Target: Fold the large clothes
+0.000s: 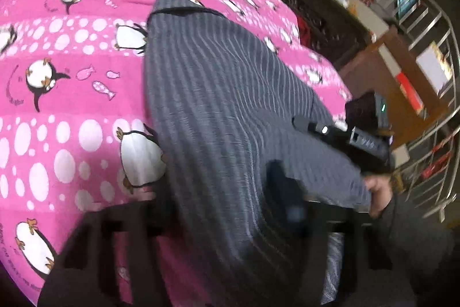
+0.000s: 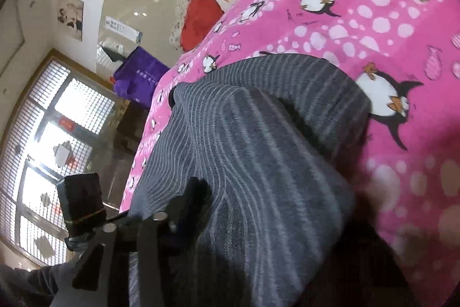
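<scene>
The grey, white-striped knit garment (image 1: 230, 94) lies lengthwise on the pink penguin-print bed cover (image 1: 72, 53), partly folded (one layer doubled over); further folds remain. Left gripper (image 2: 198, 200) and right gripper (image 1: 299, 121) jaws: grip cannot be determined.

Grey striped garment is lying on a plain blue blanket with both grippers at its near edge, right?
Not quite: the blanket is pink with penguins, as the left wrist view shows. The grey striped garment lies on it, both grippers at its near edge.
</scene>
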{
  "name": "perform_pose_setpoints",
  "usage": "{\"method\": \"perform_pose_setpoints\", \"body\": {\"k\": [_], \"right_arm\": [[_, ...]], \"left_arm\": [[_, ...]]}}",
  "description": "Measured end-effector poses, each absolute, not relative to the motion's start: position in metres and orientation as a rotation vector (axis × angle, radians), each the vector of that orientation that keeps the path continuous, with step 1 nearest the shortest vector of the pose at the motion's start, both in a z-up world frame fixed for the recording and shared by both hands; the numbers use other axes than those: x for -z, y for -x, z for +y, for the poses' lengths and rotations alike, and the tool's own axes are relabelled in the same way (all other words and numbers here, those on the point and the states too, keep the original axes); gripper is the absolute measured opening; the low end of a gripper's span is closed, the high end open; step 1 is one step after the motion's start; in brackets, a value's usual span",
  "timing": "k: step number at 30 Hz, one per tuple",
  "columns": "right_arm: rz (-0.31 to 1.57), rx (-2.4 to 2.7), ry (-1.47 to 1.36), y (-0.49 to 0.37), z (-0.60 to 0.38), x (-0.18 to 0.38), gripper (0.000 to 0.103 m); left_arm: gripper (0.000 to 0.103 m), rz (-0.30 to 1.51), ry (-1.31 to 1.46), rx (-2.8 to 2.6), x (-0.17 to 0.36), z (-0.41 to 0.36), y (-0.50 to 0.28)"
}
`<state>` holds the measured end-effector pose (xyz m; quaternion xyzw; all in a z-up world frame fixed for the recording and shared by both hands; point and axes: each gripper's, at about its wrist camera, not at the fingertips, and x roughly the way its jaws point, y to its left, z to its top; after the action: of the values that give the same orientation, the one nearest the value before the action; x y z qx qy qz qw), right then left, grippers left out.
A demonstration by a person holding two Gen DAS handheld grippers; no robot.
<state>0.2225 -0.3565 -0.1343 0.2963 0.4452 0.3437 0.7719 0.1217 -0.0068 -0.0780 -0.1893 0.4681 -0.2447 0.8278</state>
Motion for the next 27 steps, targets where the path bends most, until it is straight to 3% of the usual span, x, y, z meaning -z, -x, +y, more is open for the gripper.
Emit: {"method": "perform_pose_setpoints", "body": {"k": [3, 5, 17, 20, 24, 27], "right_arm": [[0.968, -0.734, -0.655, -0.221, -0.354, 0.134, 0.036], [0.971, -0.741, -0.67, -0.221, -0.35, 0.134, 0.033], [0.998, -0.912, -0.685, -0.284, -0.201, 0.128, 0.031], [0.986, -0.921, -0.584, -0.286, -0.17, 0.124, 0.031], [1.008, -0.867, -0.585, -0.282, -0.174, 0.119, 0.038], [1.026, -0.807, -0.606, -0.27, -0.199, 0.106, 0.038]], "left_arm": [[0.024, 0.96, 0.389, 0.499, 0.071, -0.006, -0.117], [0.023, 0.922, 0.359, 0.48, 0.063, -0.004, -0.112], [0.022, 0.841, 0.432, 0.252, 0.046, 0.125, -0.127], [0.024, 0.884, 0.451, 0.234, 0.063, 0.142, -0.124], [0.038, 0.885, 0.413, 0.229, 0.068, 0.139, -0.122], [0.04, 0.9, 0.416, 0.226, 0.066, 0.139, -0.12]]}}
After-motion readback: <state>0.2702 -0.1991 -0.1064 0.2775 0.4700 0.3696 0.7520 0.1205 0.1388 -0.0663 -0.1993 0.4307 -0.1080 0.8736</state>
